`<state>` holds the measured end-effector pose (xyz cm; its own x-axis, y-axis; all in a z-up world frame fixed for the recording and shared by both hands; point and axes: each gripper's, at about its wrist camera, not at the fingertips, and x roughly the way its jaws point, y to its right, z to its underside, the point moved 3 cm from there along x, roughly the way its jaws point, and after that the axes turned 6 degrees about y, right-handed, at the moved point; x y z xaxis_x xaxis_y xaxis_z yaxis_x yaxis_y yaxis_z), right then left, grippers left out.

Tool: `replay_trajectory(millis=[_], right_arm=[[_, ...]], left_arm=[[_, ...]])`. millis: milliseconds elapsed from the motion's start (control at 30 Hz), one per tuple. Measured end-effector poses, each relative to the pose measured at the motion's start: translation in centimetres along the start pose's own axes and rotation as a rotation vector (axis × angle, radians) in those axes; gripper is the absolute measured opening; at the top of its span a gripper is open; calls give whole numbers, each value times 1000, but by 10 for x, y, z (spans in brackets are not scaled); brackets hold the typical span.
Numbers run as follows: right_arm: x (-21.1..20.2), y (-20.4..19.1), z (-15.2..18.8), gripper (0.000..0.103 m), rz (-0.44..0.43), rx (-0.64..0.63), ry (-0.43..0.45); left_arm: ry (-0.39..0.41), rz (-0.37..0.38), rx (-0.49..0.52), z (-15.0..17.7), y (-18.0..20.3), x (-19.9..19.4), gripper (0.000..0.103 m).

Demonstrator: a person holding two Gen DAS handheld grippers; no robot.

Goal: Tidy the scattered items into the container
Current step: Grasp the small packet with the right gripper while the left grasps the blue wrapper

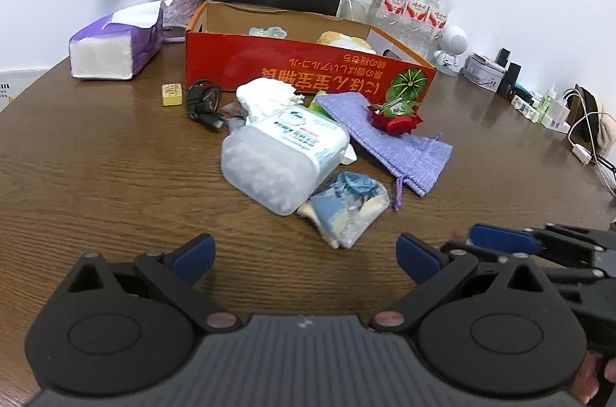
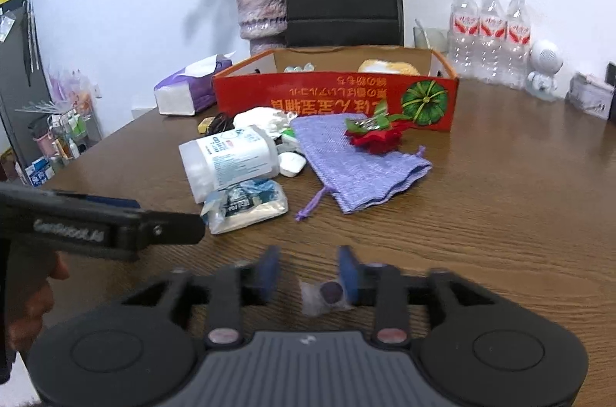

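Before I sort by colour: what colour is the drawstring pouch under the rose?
Lilac purple pouch, rose on it; clearest in the right wrist view.

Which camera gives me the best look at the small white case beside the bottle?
The right wrist view: the small white case shows whole, beside the bottle. In the left wrist view, the bottle hides nearly all of it.

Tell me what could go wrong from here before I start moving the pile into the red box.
1. The small wrapped dark item lies between the right gripper fingers, close by one pad; closing off-centre may push it away.
2. The red rose rests on the purple pouch; lifting the pouch first would likely spill it.
3. The left gripper sits close beside the right one, so reaching for the blue packet together risks a collision.
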<state>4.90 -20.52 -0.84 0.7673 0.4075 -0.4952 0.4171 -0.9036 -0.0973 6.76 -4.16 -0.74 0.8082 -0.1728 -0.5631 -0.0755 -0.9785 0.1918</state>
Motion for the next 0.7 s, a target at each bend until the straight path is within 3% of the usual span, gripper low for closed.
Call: replay_trajectory(millis=[67, 200, 333, 367, 400, 500, 567, 600, 700], right_arm=[[-1, 2, 2, 44, 14, -23, -7], [1, 7, 6, 44, 30, -20, -31], [-1, 12, 8, 59, 54, -34, -22], [-1, 13, 8, 59, 62, -38, -23], [-1, 15, 8, 59, 69, -40, -25], [3, 18, 8, 58, 84, -31, -35], [4, 21, 9, 49, 81, -21, -41], [4, 22, 8, 36, 83, -23, -36], [2, 22, 7, 28, 75, -19, -28]], left_arm=[[-6, -2, -15, -1, 3, 5, 88], [-5, -8, -57, -3, 9, 16, 77], [14, -40, -91, -6, 13, 23, 58], [16, -56, -89, -7, 14, 24, 47], [17, -66, -86, -7, 14, 26, 29], [13, -64, -87, -6, 13, 24, 21], [17, -63, -75, -4, 12, 22, 20], [18, -59, -75, -3, 11, 20, 19], [19, -49, -86, -2, 7, 16, 19]])
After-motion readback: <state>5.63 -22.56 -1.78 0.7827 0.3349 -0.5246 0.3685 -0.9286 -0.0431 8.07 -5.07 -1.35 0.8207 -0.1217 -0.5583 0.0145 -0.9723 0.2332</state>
